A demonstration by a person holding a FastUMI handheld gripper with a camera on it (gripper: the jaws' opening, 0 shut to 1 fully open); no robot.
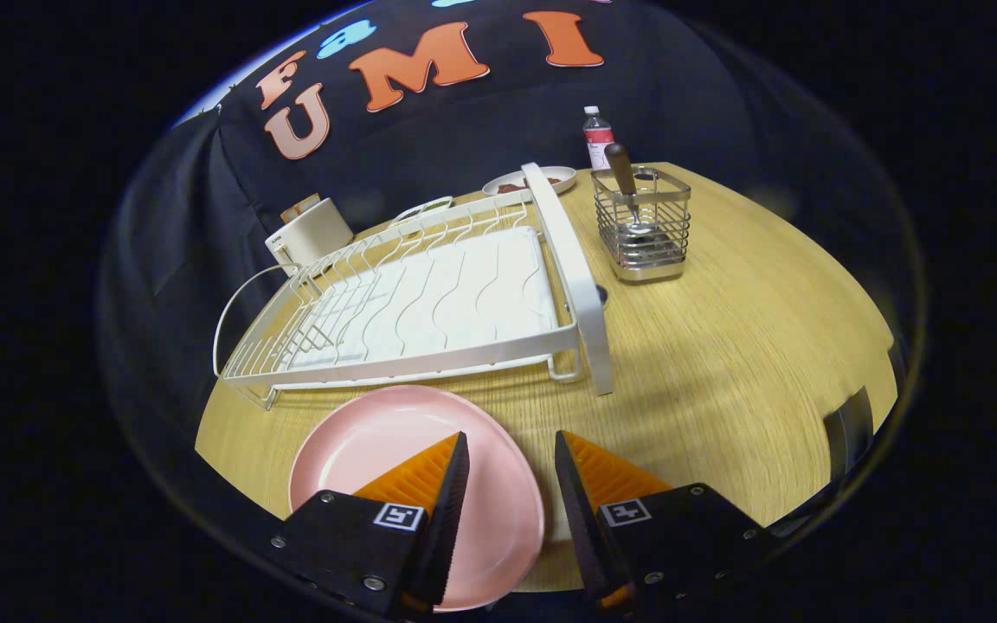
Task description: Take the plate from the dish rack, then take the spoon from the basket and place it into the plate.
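A pink plate (386, 450) lies flat on the wooden table (723, 381), just in front of the white dish rack (429, 303). My gripper (511, 454) hovers above the plate's right rim; its left finger (442, 484) is over the plate and the right finger (585, 493) over the table beside it. The fingers stand apart with nothing between them. Beyond the rack's right end stands a wire basket (644, 227) holding a spoon (627, 186), its brown handle sticking up and its bowl down inside.
The dish rack holds no dishes. A white mug-like container (312, 234) stands behind the rack's left end. A small bowl (526, 182) and a bottle (598, 137) sit at the table's far edge. Bare tabletop stretches right of the rack.
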